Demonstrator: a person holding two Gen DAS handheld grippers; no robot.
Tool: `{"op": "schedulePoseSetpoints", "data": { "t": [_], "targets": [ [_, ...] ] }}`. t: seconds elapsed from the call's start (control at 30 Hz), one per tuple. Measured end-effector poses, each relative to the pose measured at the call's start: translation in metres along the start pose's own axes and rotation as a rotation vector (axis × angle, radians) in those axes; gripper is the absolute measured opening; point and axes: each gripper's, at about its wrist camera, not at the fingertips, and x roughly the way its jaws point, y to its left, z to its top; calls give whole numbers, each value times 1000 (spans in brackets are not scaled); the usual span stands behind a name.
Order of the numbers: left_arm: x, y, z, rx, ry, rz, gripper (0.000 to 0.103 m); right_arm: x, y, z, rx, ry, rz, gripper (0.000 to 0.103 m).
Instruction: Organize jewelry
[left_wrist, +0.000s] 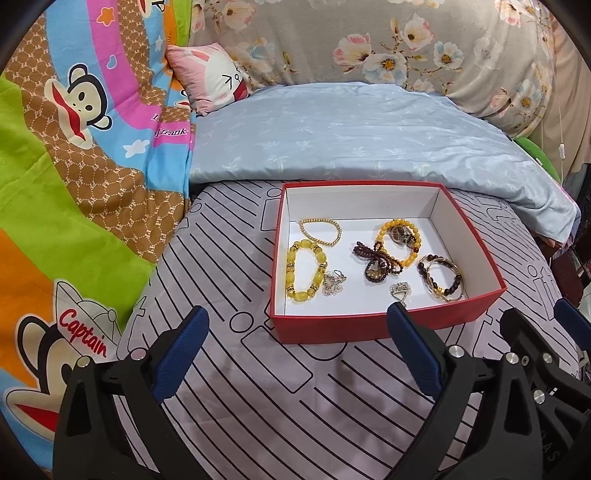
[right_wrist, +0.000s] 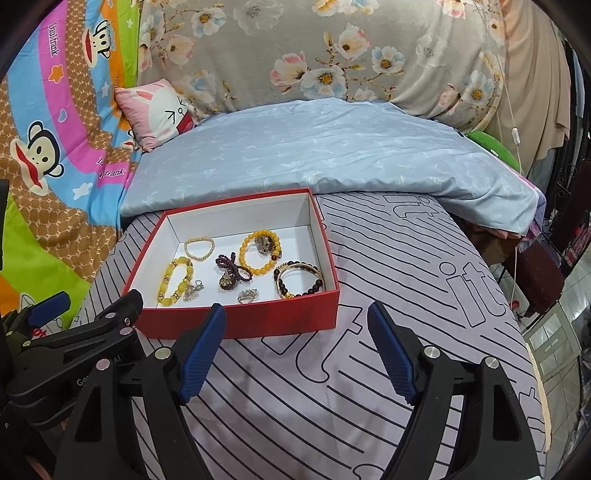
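A red box (left_wrist: 388, 325) with a white inside sits on the striped sheet. In it lie a chunky yellow bracelet (left_wrist: 306, 271), a thin gold bead bracelet (left_wrist: 320, 230), a dark red bead string (left_wrist: 376, 260), an orange bead bracelet (left_wrist: 397, 240), gold bangles with dark beads (left_wrist: 443, 278), a silver ring (left_wrist: 400, 290) and a silver chain (left_wrist: 334, 282). My left gripper (left_wrist: 298, 310) stands open just short of the box's near wall, holding nothing. My right gripper (right_wrist: 296, 308) is open and empty by the near right corner of the box (right_wrist: 240, 321). The two grippers sit side by side.
A folded pale blue quilt (left_wrist: 351, 136) lies behind the box. A bright cartoon blanket (left_wrist: 74, 166) rises on the left, with a pink pillow (left_wrist: 214, 77) and flowered fabric (left_wrist: 369, 40) at the back. The bed's edge (right_wrist: 532, 332) drops off at the right.
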Motion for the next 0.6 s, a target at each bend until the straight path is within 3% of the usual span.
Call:
{"op": "schedulePoseSetpoints", "data": {
  "t": [0.6],
  "targets": [
    [3,4,-3,-5,12,11,95,2,3,-4,10,7,4,82]
  ]
}}
